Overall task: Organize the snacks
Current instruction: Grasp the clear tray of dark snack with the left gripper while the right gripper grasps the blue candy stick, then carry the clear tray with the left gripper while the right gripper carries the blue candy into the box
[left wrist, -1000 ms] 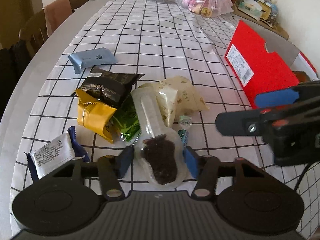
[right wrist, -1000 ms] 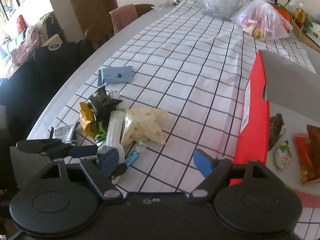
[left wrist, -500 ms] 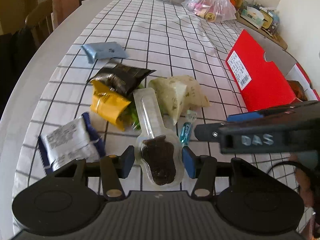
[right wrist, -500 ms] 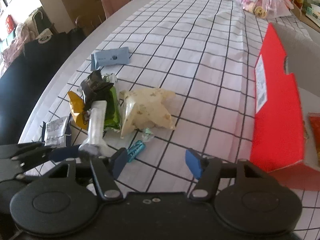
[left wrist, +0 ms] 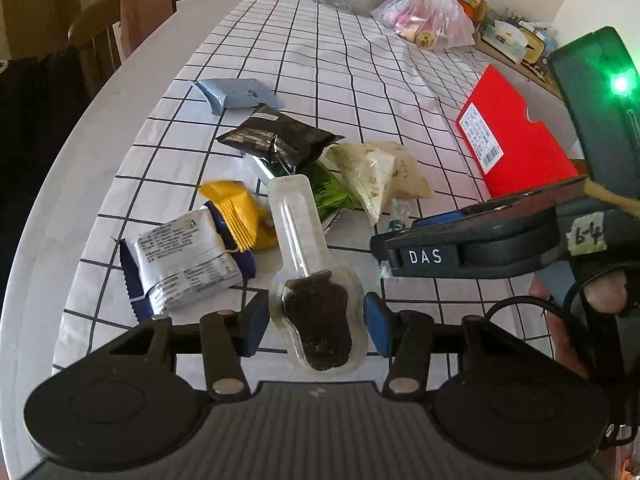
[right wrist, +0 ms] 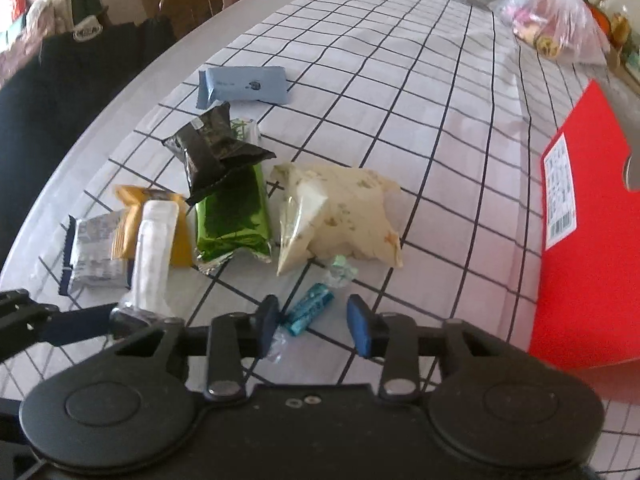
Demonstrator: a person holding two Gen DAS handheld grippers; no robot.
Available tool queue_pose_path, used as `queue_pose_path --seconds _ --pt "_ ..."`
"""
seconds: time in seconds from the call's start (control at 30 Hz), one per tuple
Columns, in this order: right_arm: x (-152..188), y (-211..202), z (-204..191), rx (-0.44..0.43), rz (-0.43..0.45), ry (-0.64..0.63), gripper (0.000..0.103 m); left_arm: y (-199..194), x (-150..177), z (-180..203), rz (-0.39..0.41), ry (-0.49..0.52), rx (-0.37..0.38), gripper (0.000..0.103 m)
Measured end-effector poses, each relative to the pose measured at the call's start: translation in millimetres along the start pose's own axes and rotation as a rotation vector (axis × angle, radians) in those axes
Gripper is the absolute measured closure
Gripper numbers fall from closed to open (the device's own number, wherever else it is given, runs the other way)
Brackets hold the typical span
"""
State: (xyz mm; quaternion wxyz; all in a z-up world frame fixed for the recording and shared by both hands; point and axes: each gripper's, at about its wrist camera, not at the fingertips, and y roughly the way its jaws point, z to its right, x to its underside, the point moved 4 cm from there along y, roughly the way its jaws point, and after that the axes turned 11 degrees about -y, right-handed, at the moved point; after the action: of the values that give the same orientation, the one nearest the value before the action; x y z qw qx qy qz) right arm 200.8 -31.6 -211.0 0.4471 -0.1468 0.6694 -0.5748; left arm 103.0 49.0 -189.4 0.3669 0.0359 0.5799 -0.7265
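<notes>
Two grippers, left gripper (left wrist: 316, 320) fingers pinching clear-wrapped lollipop (left wrist: 310, 272), right gripper (right wrist: 314, 324) fingers closing around teal candy (right wrist: 310, 312)

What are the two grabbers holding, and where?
The left gripper pinches the clear lollipop packet at its wide dark end. The right gripper is closing around the small blue candy, not yet gripping it.
</notes>
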Motion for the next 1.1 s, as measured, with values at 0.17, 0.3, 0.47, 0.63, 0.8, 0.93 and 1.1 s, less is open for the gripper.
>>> queue_pose_path --seconds 0.17,0.3,0.47,0.63,0.8,0.93,1.1 --pt "3.0 -2.0 -1.9 -0.006 0.003 -0.002 0.091 4.1 1.4 -4.0 -0.015 -0.007 0.001 0.052" --pt "8.6 -3.9 2.5 -0.013 0.014 0.017 0.092 4.7 0.8 -2.4 -0.015 -0.001 0.009 0.052" --pt "15.8 -11.8 12.2 -0.01 0.029 0.057 0.092 3.1 -1.6 0.8 -0.012 0.0 0.013 0.052" --pt "22.6 -36.2 23.6 -0.021 0.061 0.093 0.092 -3.5 -7.4 10.6 0.001 0.007 0.026 0.052" --pt "28.0 -72.7 40.4 -0.026 0.111 0.121 0.092 -16.3 -16.0 30.1 0.016 0.023 0.049 0.052" --pt "33.3 -105.0 58.8 -0.02 0.161 0.147 0.092 -30.5 -24.4 51.6 0.036 0.045 0.077 0.052" --pt "40.8 -139.5 87.8 0.01 0.223 0.176 0.092 -46.4 -37.4 89.6 0.069 0.085 0.111 0.052"
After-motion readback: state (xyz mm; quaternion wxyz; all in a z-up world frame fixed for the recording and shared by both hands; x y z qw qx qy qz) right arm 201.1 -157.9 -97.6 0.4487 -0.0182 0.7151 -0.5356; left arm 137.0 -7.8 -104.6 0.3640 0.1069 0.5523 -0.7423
